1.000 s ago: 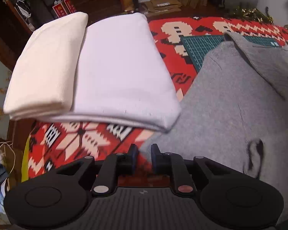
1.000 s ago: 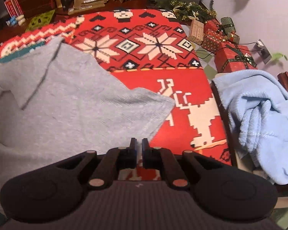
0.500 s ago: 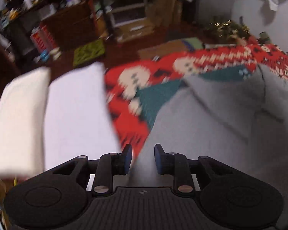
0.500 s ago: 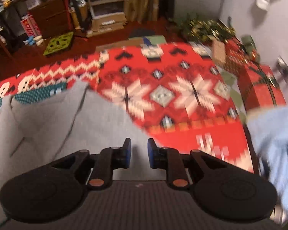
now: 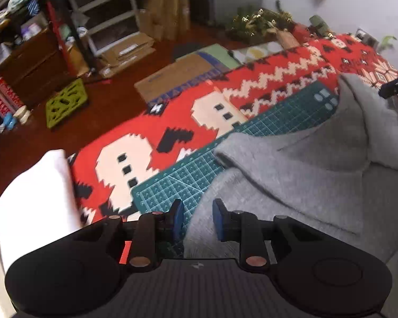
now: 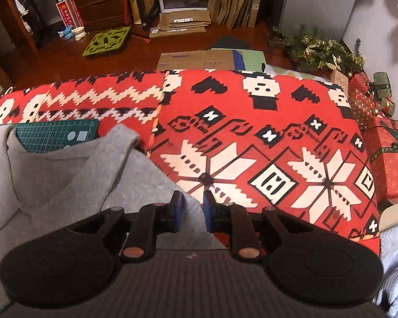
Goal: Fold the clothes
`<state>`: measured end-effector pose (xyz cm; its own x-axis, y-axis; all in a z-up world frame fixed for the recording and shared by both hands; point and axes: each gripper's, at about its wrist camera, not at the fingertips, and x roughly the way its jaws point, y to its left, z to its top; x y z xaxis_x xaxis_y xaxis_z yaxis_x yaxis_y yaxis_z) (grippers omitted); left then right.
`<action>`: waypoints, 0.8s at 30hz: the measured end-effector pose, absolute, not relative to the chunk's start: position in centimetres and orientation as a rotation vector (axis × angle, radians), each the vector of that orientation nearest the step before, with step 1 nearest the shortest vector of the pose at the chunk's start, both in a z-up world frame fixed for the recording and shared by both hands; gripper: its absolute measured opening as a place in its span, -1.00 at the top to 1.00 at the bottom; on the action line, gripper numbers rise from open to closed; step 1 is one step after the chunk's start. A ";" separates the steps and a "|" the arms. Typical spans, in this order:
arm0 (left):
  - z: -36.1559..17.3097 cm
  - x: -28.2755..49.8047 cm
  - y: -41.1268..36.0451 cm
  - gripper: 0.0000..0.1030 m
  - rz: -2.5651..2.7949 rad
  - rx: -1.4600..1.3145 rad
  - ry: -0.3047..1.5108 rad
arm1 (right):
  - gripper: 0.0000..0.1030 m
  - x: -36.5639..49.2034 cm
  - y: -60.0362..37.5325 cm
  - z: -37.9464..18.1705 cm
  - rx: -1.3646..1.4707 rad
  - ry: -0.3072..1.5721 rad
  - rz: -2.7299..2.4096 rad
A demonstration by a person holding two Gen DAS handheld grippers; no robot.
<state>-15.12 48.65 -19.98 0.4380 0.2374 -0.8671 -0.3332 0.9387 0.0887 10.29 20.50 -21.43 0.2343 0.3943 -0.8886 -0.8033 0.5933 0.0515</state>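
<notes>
My left gripper (image 5: 198,218) and right gripper (image 6: 193,213): both narrowly parted, nothing pinched, over soft grey knit garment (image 5: 305,185) lying partly on green gridded cutting mat (image 5: 172,185), red patterned blanket (image 6: 252,132) beneath.

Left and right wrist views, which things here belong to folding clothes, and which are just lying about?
For the job: grey sweater, folded white cloth, left gripper, right gripper.

Lying about: cutting mat, green trivet, cardboard, wrapped gifts, blue blanket.
</notes>
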 end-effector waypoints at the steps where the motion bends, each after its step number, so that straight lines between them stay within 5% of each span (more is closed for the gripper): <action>1: -20.0 -15.1 48.7 0.75 0.334 -0.107 1.063 | 0.69 10.2 20.5 -21.4 -0.476 1.032 0.868; 2: -20.0 -15.1 48.6 0.97 0.319 -0.107 1.066 | 0.90 10.0 20.5 -21.5 -0.483 1.028 0.872; 11: -19.4 -15.6 49.4 0.97 0.392 -0.056 1.064 | 0.95 11.0 20.8 -20.8 -0.525 0.933 0.786; 16: -19.2 -15.8 49.6 0.48 0.365 -0.071 1.061 | 0.91 11.2 20.7 -20.9 -0.521 0.980 0.776; 24: -19.2 -13.1 51.2 0.51 0.267 -0.215 1.006 | 0.78 11.4 22.3 -19.3 -0.473 0.943 0.832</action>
<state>-13.07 51.16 -19.24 0.5071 0.1213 -0.8533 -0.3177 0.9467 -0.0542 11.42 22.26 -19.32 0.3217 0.4121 -0.8524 -0.7945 0.6072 -0.0063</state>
